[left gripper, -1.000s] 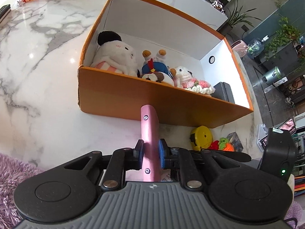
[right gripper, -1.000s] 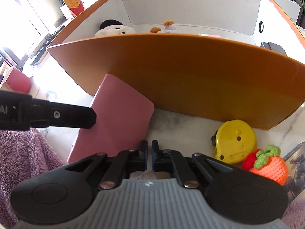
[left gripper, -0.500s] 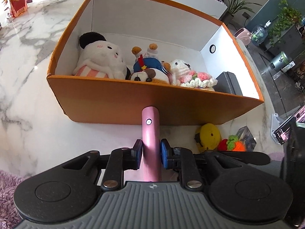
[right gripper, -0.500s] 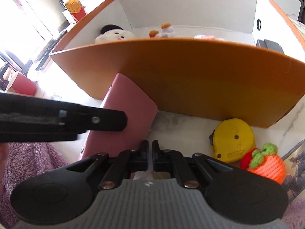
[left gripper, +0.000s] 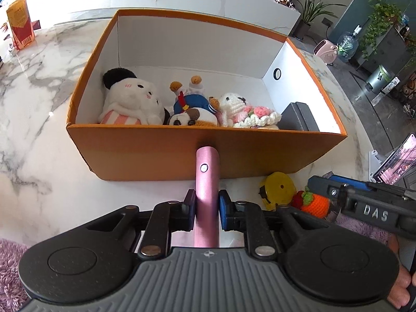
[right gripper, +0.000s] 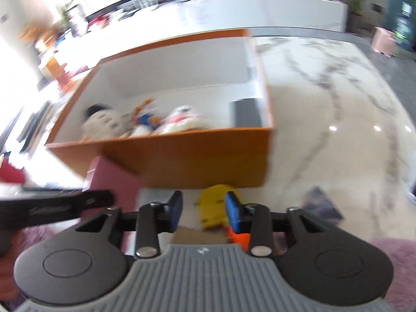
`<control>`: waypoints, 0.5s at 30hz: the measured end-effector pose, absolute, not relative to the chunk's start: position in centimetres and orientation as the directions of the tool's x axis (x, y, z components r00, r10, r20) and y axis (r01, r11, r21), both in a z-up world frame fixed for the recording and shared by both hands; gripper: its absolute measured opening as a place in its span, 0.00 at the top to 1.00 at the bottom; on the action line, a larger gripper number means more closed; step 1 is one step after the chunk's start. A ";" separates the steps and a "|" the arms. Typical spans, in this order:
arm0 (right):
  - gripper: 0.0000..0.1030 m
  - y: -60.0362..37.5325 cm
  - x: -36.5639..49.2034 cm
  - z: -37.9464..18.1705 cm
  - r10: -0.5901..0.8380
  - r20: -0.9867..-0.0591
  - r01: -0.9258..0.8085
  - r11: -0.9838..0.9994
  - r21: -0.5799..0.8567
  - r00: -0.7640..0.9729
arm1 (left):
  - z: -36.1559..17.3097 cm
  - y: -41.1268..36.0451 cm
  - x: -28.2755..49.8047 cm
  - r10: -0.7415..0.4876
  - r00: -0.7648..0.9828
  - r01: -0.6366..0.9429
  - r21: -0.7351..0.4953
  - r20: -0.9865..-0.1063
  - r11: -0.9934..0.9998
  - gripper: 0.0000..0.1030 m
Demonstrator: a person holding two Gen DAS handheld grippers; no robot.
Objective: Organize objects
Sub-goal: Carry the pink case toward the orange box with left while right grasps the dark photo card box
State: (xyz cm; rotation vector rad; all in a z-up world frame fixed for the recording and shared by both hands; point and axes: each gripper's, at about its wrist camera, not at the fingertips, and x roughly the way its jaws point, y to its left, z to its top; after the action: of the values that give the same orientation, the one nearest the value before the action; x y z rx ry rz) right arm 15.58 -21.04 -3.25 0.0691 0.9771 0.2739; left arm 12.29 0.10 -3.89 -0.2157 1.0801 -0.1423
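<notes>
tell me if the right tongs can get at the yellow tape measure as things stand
Probably yes. The right tongs are opening with nothing between them, and the yellow tape measure lies just ahead on the marble table, in front of the orange box. The crochet orange fruit crowds one side; the view is blurred.

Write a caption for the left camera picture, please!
Left gripper holds a pink case before the orange box of plush toys.

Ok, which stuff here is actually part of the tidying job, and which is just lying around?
Part of the job:
- orange box, soft toys inside
- pink case, clamped in the left tool
- yellow tape measure
- crocheted orange fruit
- right tool, jaws opening, nothing between them

Just lying about:
- red and yellow carton
- potted plants
- pink heater
</notes>
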 end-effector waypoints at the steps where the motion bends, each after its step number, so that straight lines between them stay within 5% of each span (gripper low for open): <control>1: 0.54 -21.9 15.8 -3.3 0.224 -0.811 -0.147 0.974 0.172 0.541 | -3.6 0.1 12.2 -0.219 0.471 0.012 -0.242 -0.854 0.970 0.80; 7: 0.23 -28.0 17.6 -4.9 0.046 -0.860 0.190 0.968 0.164 0.507 | -2.5 -0.3 11.8 -0.221 0.494 0.025 -0.240 -0.841 0.970 0.80; 15: 0.20 -28.6 19.6 -7.6 0.021 -0.917 0.243 0.962 0.127 0.399 | -2.3 -0.5 11.6 -0.220 0.493 0.026 -0.239 -0.842 0.971 0.80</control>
State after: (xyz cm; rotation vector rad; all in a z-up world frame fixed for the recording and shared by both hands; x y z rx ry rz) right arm 19.58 -28.60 -7.58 0.2573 1.1558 -0.1428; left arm 11.64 -0.51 -2.28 -0.2047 1.0462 -0.1503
